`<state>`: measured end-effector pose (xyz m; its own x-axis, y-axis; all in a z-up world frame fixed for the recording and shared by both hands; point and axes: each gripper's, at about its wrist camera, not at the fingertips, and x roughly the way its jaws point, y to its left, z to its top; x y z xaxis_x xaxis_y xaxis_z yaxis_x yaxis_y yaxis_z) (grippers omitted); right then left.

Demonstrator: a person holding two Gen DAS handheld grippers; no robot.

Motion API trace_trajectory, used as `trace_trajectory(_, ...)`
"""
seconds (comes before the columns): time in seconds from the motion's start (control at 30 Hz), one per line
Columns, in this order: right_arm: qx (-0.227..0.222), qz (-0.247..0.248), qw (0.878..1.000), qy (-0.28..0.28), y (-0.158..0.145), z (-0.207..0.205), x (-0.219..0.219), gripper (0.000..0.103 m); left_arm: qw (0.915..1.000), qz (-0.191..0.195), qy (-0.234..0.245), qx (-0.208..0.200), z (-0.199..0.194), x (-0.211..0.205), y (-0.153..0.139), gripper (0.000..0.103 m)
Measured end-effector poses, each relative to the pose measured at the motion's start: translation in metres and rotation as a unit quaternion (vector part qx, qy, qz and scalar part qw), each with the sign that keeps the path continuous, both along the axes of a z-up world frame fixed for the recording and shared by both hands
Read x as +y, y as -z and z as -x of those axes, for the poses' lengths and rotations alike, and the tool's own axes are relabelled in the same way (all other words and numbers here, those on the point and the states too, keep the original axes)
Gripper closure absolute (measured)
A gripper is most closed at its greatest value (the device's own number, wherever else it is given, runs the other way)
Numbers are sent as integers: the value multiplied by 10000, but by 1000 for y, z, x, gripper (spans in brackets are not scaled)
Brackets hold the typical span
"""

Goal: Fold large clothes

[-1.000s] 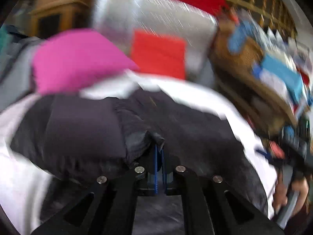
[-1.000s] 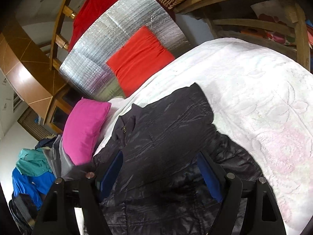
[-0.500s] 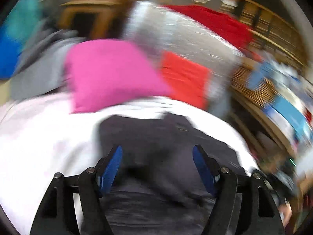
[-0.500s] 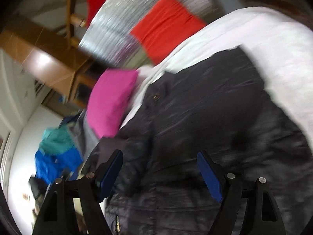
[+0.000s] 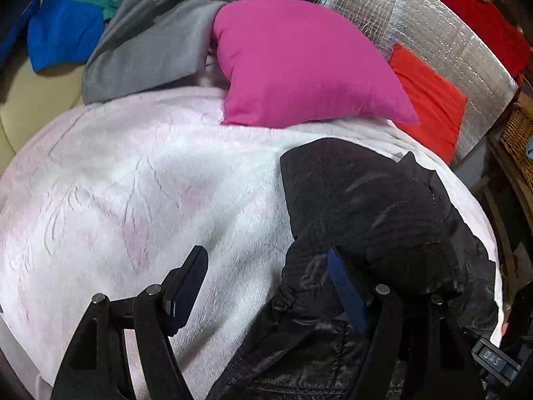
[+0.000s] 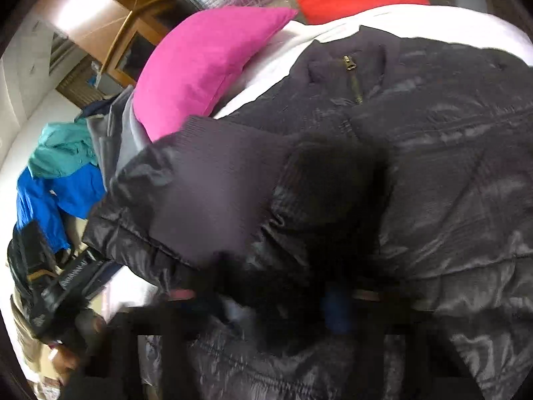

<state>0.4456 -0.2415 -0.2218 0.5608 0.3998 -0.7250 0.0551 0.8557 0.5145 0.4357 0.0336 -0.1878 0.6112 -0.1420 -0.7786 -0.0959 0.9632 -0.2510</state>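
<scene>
A black puffer jacket lies on a white blanket on the bed. In the left wrist view my left gripper is open, with its left finger over the blanket and its right finger against the jacket's folded sleeve. In the right wrist view the jacket fills the frame and its ribbed cuff lies folded over the body. The jacket covers my right gripper; only a blurred blue pad shows, so its state is unclear.
A pink pillow and a red cushion lie at the head of the bed against a silver foil panel. Grey, blue and teal clothes are piled at the left. A wicker basket stands at the right.
My left gripper let go of the jacket fabric, opened and swung left over the blanket. My right gripper moved down into the jacket, which now covers its fingers.
</scene>
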Motion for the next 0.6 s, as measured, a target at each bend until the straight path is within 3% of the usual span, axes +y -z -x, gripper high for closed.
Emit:
trace_trajectory(0.03, -139, 30, 9999, 24, -7, 1, -1, 72, 10000, -25, 3, -25, 1, 0, 0, 28)
trace_trajectory(0.1, -584, 20, 9982, 145, -30, 9, -10, 77, 10000, -50, -27, -50, -4, 2, -3, 28)
trace_trajectory(0.2, -1323, -66, 9890, 658, -71, 33, -48, 78, 9998, -65, -99, -131, -4, 4, -6, 28)
trace_trajectory(0.3, -1406, -663, 9797, 1263, -78, 49, -112, 78, 9997, -128, 30, -192, -4, -4, -7, 28)
trace_trajectory(0.37, -1190, -1021, 9704, 1837, -62, 59, -156, 72, 9994, -241, 200, -154, -3, -15, -6, 28)
trace_trajectory(0.4, -879, -1289, 9654, 2087, -47, 63, -177, 62, 9991, -278, 292, -101, -4, -20, -3, 28)
trace_trajectory(0.43, -521, -1592, 9585, 2307, -31, 66, -198, 37, 9988, -305, 371, -44, -5, -25, -1, 28)
trace_trajectory(0.47, -276, -1965, 9458, 2571, -16, 73, -218, 28, 9986, -320, 421, -13, -5, -28, 0, 28)
trace_trajectory(0.53, -333, -2449, 9181, 3099, -2, 95, -250, 26, 9980, -331, 526, 93, -7, -36, 6, 28)
trace_trajectory(0.6, -445, -2361, 9123, 3316, -3, 108, -266, 26, 9978, -268, 580, 154, -9, -41, 10, 28)
